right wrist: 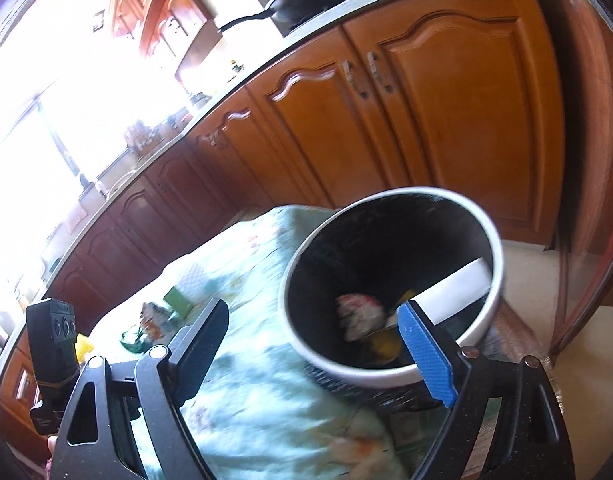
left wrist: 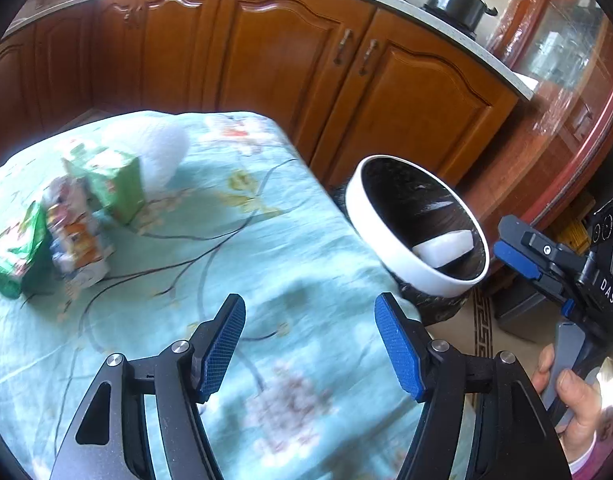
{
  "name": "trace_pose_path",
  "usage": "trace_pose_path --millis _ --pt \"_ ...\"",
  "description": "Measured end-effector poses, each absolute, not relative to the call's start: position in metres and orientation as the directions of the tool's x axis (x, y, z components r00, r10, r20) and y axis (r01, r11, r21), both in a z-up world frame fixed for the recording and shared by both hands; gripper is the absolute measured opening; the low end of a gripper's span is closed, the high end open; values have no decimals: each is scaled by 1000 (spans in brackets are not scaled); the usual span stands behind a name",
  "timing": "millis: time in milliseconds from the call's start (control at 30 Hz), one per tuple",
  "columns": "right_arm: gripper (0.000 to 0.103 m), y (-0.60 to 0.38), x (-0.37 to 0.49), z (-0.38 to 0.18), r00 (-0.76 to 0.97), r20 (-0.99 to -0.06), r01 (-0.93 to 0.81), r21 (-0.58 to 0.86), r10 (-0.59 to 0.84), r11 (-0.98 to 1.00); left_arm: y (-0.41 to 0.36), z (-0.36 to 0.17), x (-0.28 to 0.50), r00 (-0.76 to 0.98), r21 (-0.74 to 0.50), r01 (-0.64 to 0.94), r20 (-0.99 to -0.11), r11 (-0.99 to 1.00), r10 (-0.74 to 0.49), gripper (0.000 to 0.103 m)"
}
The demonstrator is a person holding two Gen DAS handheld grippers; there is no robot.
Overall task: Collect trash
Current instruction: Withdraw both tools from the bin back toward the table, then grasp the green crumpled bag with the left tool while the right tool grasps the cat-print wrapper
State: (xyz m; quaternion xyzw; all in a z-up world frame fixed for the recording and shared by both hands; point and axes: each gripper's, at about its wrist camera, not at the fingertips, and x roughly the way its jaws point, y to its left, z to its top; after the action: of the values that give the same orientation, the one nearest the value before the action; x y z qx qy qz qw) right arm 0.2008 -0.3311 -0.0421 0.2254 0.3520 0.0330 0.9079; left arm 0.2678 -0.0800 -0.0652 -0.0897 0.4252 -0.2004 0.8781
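My left gripper [left wrist: 309,304] is open over the teal floral tablecloth [left wrist: 266,248], nothing between its blue pads. Trash lies at the table's left: a green carton [left wrist: 118,184], a crumpled colourful wrapper [left wrist: 76,236], a green packet [left wrist: 14,256] and a white wad [left wrist: 162,148]. A white-rimmed bin [left wrist: 358,208] with a black liner stands off the table's right edge, a white piece [left wrist: 446,248] inside. My right gripper [right wrist: 312,308] is open and empty just before the bin [right wrist: 346,372], which holds a crumpled wrapper [right wrist: 358,312] and yellow scraps [right wrist: 386,344]. In the left wrist view the right gripper [left wrist: 506,240] hangs beside the bin.
Brown wooden cabinets [left wrist: 290,60] run behind the table under a counter with a black pot [left wrist: 458,0] and a pan [right wrist: 306,0]. A glass-fronted cabinet [left wrist: 566,60] stands at the right. A patterned rug [left wrist: 482,328] lies by the bin. A hand [left wrist: 574,400] holds the right gripper's handle.
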Motion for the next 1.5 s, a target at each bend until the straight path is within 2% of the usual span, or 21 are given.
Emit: trace_pose_path --millis 500,967,1200,1333,1500 --pt "91 -240 213 -68 656 -671 -26 438 346 899 23 -62 215 612 -338 111 -718 934 -333 67" --pt "91 -187 229 -73 598 -689 -114 433 410 894 71 -63 209 638 -330 20 -723 944 -267 67" --pt "90 -168 239 -74 577 -689 -148 440 438 886 87 -61 213 653 -292 -9 -726 956 -215 67" --pt "90 -157 245 -74 568 -688 -166 441 452 882 89 -62 218 665 -236 2 -725 972 -178 74" --pt "90 -143 256 -75 551 -685 -185 457 476 870 95 -65 229 664 -187 14 -733 982 -149 75"
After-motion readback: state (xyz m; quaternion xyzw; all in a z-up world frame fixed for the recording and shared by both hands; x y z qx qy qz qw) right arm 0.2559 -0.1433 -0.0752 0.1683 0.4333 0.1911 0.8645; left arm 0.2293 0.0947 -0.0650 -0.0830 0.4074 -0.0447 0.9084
